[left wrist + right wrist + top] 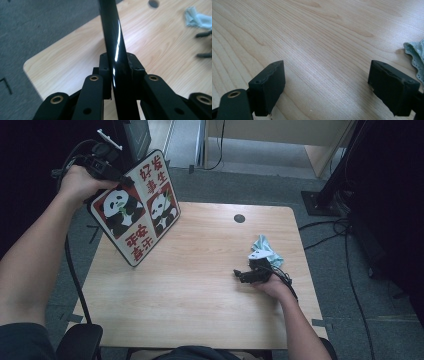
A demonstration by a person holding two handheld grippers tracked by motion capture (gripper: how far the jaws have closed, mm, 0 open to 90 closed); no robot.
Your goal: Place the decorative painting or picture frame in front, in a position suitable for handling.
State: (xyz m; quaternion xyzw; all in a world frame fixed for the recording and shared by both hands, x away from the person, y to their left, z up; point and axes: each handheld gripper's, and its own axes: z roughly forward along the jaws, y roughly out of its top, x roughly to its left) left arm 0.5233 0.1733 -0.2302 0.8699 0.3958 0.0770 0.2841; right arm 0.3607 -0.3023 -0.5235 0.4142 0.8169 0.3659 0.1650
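Right now my left gripper (pixel 116 179) is clamped on the top corner of the panda board (pixel 137 210), a glossy black-edged panel with two pandas and red characters on its face. I hold it tilted above the table's (pixel 200 285) far left corner, its lower edge just over the wood. In the left gripper view the board's dark edge (pixel 113 37) runs straight up between the pads, which press it from both sides.

My right gripper (pixel 240 274) rests low on the table's right side with its jaws spread wide and nothing but bare wood between them. A crumpled pale-green cloth (pixel 265 247) lies just beyond it, well apart from the board. A round cable hole (pixel 239 218) sits near the far edge. Nothing stands on the wood between board and cloth.
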